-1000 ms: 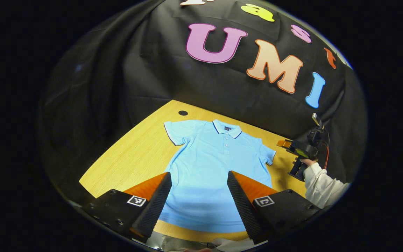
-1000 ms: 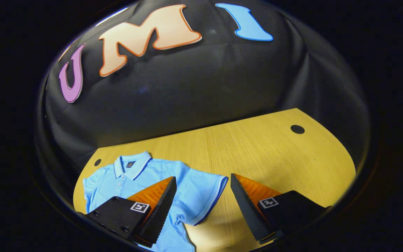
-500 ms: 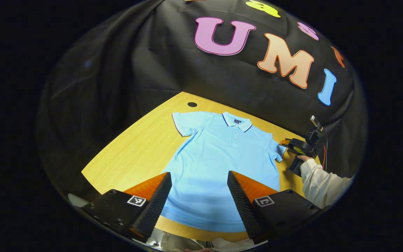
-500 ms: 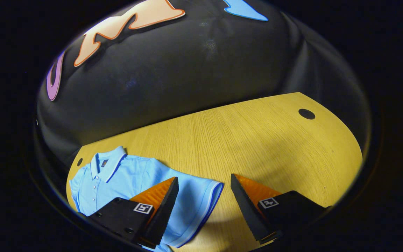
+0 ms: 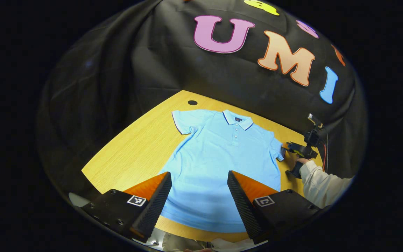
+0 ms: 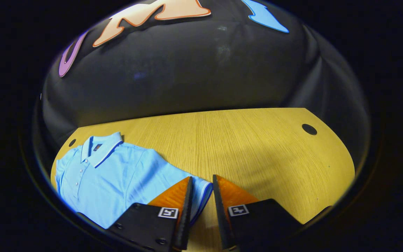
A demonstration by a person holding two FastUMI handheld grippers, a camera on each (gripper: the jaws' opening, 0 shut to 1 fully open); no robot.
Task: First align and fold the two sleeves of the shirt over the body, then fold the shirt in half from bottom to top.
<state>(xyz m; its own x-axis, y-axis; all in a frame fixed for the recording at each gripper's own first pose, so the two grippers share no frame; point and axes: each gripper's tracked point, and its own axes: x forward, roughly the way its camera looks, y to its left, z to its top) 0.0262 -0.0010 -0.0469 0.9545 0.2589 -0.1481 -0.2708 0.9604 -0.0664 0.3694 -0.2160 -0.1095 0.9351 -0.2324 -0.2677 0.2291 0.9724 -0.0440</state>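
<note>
On the worktop [image 5: 128, 150], the shirt [image 5: 219, 164] is lying flat, unfolded.
Beside its collar [image 5: 237, 121], the right gripper [image 6: 201, 203] is narrowing its fingers around the sleeve [image 6: 201, 190] hem, contact unclear; best grasping both layers squarely. The left gripper [image 5: 198, 196] is hovering released near the bottom hem.

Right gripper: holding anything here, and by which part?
The right gripper has its jaws nearly closed on the trimmed cuff of the light blue polo shirt's sleeve; whether both press it cannot be told.
</note>
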